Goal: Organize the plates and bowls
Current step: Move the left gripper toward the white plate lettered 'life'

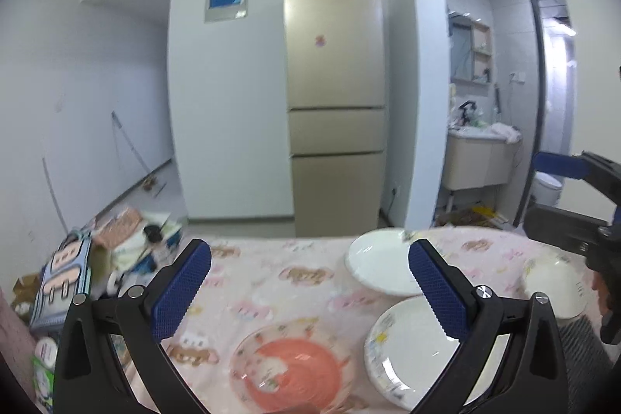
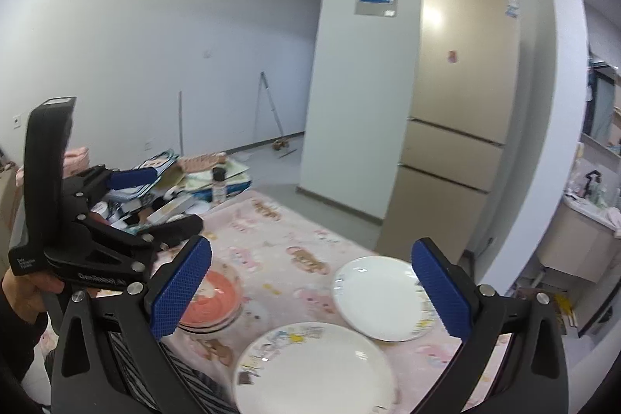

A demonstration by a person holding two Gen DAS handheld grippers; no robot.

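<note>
On the table's pink patterned cloth (image 1: 271, 282) lie a plain white plate (image 1: 378, 266), a white plate with a printed rim (image 1: 403, 355), a clear bowl with an orange inside (image 1: 287, 371) and a white bowl (image 1: 555, 288) at the far right. My left gripper (image 1: 310, 282) hangs open above them, nothing between its blue pads. My right gripper (image 2: 310, 286) is open too, over the printed-rim plate (image 2: 314, 371), with the plain plate (image 2: 376, 297) behind and the orange bowl (image 2: 211, 297) to the left. In the right wrist view, a hand (image 2: 23, 293) holds the left gripper (image 2: 167, 200).
A tall beige fridge (image 1: 333, 96) stands beyond the table's far edge. Boxes and bags (image 1: 116, 251) clutter the floor on the left. A washbasin cabinet (image 1: 481, 158) sits in the alcove on the right. A striped cloth (image 2: 155, 367) lies at the table's near edge.
</note>
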